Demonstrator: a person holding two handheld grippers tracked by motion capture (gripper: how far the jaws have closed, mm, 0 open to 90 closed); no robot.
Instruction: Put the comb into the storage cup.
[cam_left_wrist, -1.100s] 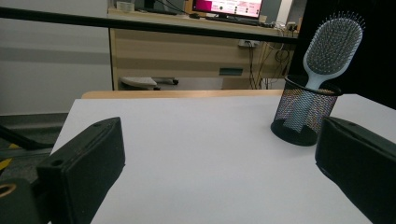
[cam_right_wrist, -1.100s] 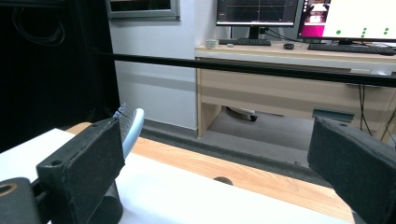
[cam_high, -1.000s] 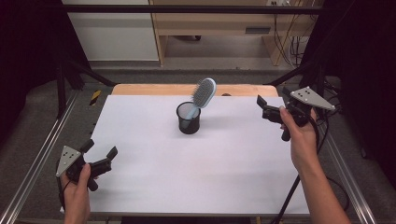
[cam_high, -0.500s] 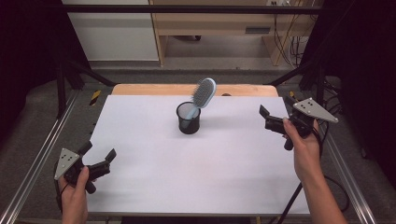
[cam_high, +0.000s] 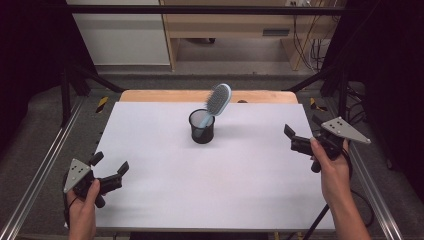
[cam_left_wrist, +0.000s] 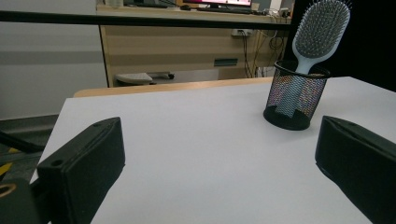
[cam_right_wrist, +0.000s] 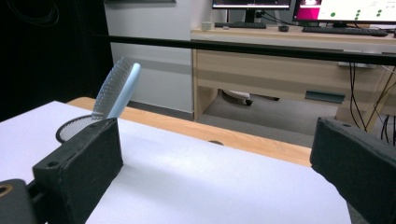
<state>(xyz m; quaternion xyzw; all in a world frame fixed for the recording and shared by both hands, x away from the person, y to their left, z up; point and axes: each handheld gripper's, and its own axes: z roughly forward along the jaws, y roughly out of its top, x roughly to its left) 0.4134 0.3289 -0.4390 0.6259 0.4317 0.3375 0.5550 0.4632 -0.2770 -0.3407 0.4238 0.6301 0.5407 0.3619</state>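
A light blue hairbrush stands handle-down in a black mesh cup at the middle back of the white table. It leans to the right, bristle head up. My left gripper sits low at the front left corner, open and empty. My right gripper hovers at the right edge, open and empty, well apart from the cup. The cup and brush appear far ahead in the left gripper view. In the right gripper view the brush rises from the cup beside the left jaw.
A wooden strip runs along the table's far edge. Metal rails flank both sides. A desk with cables stands beyond, and monitors sit on it.
My right gripper has drawn back toward the person and down along the right edge. The left gripper has barely shifted. Brush and cup have not moved.
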